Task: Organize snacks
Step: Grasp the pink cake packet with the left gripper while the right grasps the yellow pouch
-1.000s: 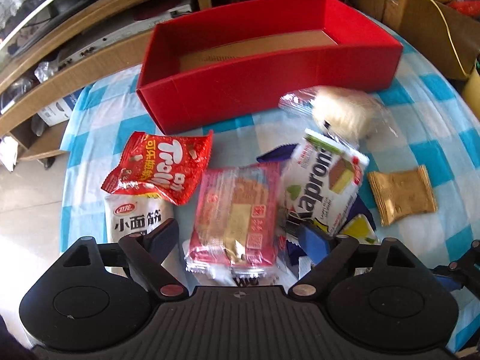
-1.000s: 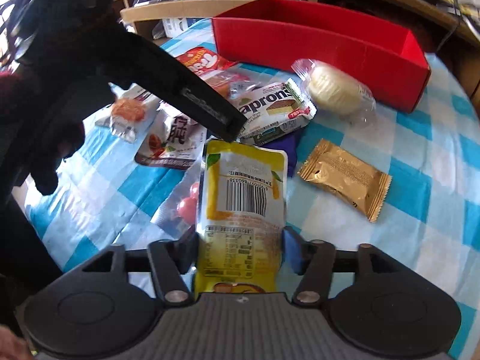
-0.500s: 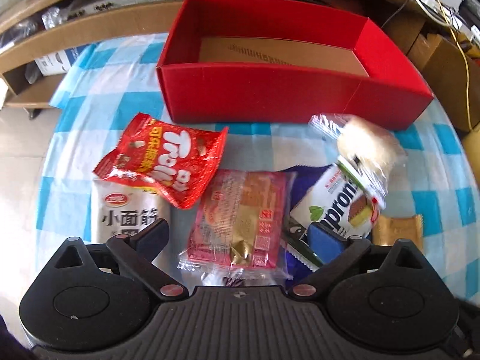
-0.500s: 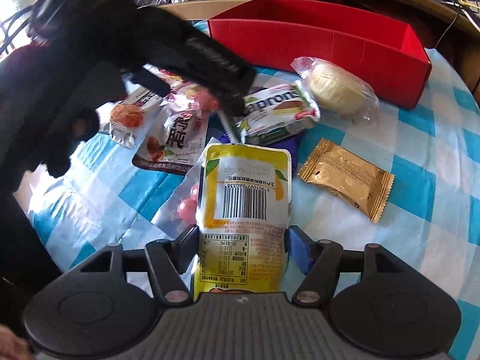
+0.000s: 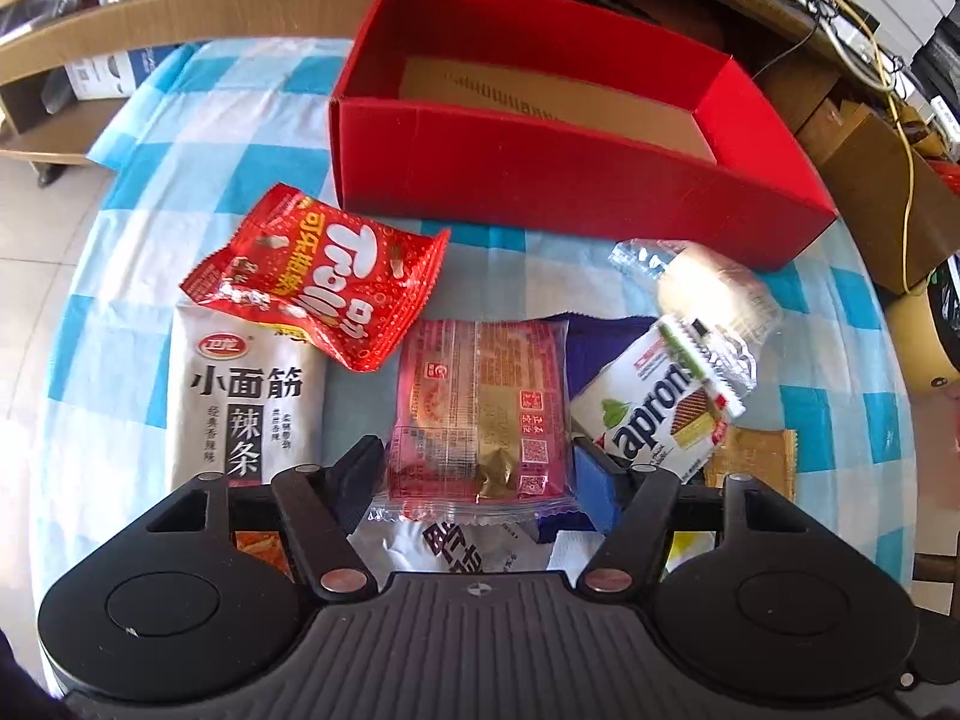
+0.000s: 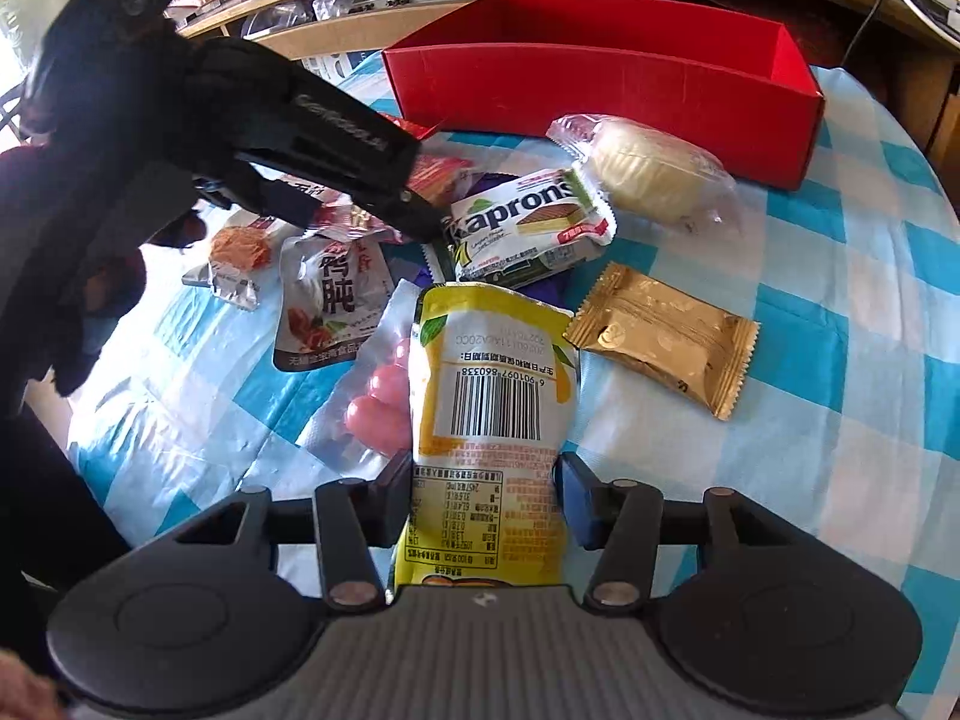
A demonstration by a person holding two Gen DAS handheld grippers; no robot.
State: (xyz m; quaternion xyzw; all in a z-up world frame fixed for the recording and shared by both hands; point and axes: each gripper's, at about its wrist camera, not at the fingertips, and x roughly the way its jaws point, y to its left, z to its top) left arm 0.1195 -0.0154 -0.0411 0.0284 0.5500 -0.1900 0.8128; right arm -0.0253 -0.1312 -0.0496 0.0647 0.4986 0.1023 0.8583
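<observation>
Right claw (image 6: 483, 495) clamps the yellow pouch (image 6: 489, 414), its long axis running straight ahead.

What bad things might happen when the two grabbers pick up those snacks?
The left gripper has just been closing its fingers around the pink packet, which lies on other packets, so one beneath might get dragged along. The right gripper has been closing on the yellow pouch; squeezed at one end, it may sag or slip before reaching the red box.
</observation>
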